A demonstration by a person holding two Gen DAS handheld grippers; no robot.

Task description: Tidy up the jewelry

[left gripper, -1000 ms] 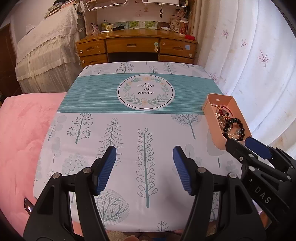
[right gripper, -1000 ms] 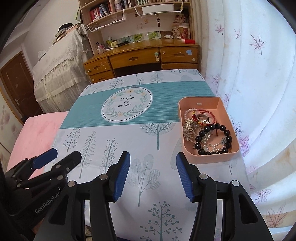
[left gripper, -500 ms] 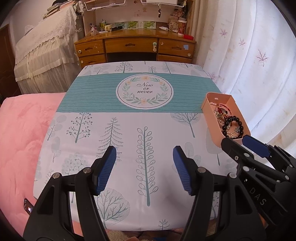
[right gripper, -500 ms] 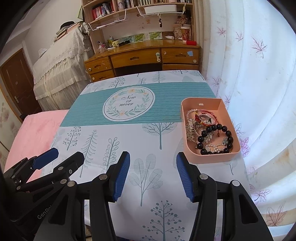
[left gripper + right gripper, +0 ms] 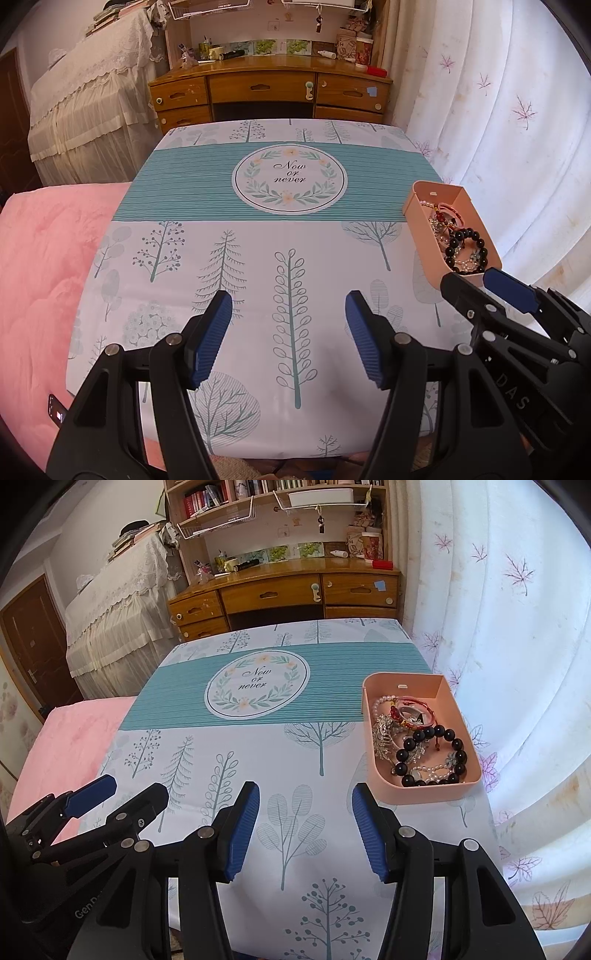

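The counter (image 5: 258,760) lies bare ahead; the tray (image 5: 373,738) sits at its right edge. My left hand-held gripper (image 5: 288,332) and right hand-held gripper (image 5: 304,829) hover part-open, empty.

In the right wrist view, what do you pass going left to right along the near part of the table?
left gripper → right gripper → pink tray of jewelry → white curtain.
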